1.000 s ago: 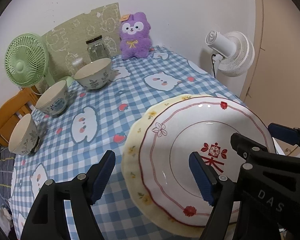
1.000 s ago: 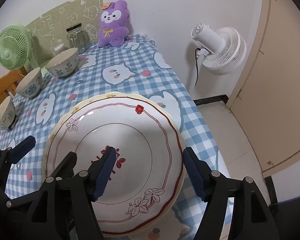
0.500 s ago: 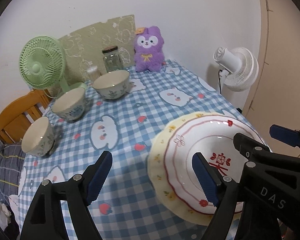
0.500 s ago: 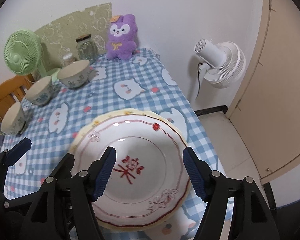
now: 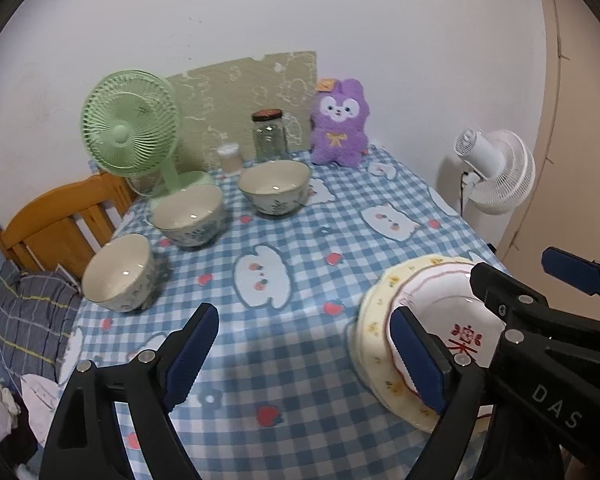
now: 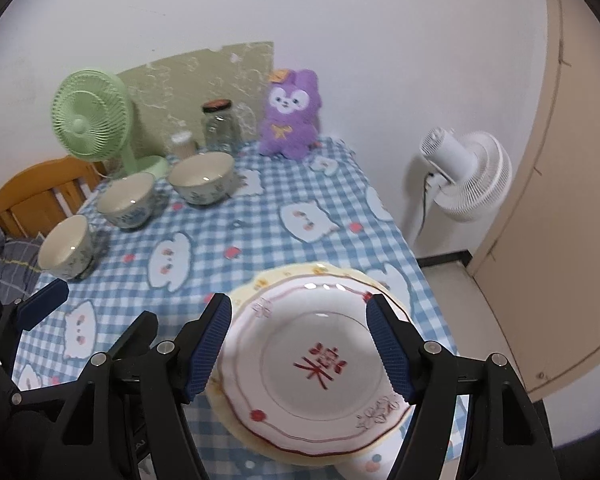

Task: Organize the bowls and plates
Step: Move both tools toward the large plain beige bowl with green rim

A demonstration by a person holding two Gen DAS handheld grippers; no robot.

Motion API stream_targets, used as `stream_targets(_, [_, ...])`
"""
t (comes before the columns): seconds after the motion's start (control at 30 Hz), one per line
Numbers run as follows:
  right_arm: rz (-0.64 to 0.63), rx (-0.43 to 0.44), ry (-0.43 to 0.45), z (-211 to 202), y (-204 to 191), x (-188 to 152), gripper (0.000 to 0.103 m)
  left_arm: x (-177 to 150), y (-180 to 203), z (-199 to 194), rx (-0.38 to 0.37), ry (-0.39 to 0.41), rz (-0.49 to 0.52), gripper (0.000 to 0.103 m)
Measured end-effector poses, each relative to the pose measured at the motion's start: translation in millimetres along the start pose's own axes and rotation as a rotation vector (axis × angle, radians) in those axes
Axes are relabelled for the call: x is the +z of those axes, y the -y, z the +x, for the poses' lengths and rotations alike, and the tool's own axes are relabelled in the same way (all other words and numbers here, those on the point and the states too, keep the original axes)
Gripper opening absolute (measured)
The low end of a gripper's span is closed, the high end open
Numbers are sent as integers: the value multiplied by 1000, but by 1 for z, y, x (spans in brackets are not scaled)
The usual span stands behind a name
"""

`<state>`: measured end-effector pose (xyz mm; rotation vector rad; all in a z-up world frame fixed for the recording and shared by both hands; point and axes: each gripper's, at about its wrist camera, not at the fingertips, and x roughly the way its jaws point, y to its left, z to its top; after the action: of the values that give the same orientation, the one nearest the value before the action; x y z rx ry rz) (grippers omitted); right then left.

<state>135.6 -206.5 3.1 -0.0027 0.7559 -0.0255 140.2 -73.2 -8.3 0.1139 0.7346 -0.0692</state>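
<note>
A white plate with red markings lies stacked on a yellow-rimmed plate at the near right corner of the checked table. My right gripper hovers above the stack. Its jaws are opening; the plates show between the pads, which do not touch them. My left gripper hangs over bare cloth left of the stacked plates. Its jaws are opening too, with nothing between them. Three floral bowls stand in a row at the far left.
At the back stand a green fan, a glass jar, a small jar and a purple plush. A white fan stands off the table's right edge, a wooden headboard off its left.
Both grippers have risen and drawn back from the plates, which stay on the table and look smaller. More of the table and the bowls has come into view.
</note>
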Motion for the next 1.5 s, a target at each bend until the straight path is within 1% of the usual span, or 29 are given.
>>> stream_targets(0.03, [-3, 3, 11, -2, -3, 2, 82, 1, -4, -2, 4, 3, -3, 90])
stream_targets(0.1, [-9, 21, 34, -7, -10, 7, 87, 4, -11, -8, 4, 13, -12, 97])
stream_targets(0.23, [-34, 49, 65, -15, -30, 17, 88, 10, -26, -19, 30, 45, -28, 98])
stream_targets(0.4, [-73, 75, 77, -20, -56, 28, 91, 14, -51, -26, 40, 49, -62, 99])
stream_targets(0.47, [-89, 79, 98, -22, -67, 31, 93, 15, -60, -28, 44, 56, -71, 99])
stream_targets(0.53, [-100, 78, 123, -25, -76, 34, 98, 17, -70, -29, 55, 64, -82, 99])
stream_targets(0.63, [-110, 95, 149, -27, -91, 40, 98, 19, -84, -29, 73, 73, -102, 99])
stream_targets(0.8, [-115, 142, 153, -23, -111, 49, 99, 21, -108, -31, 110, 103, -132, 99])
stream_targets(0.9, [-120, 163, 164, -19, -125, 52, 99, 23, -122, -28, 118, 101, -140, 99])
stream_targets(1.07, [-125, 207, 137, -4, -148, 60, 99, 26, -145, -19, 133, 87, -151, 99])
stream_targets(1.3, [-138, 227, 112, 20, -178, 70, 98, 31, -175, 4, 137, 50, -168, 98])
stream_targets(1.5, [-137, 234, 94, 41, -199, 82, 98, 37, -195, 21, 142, 48, -168, 96])
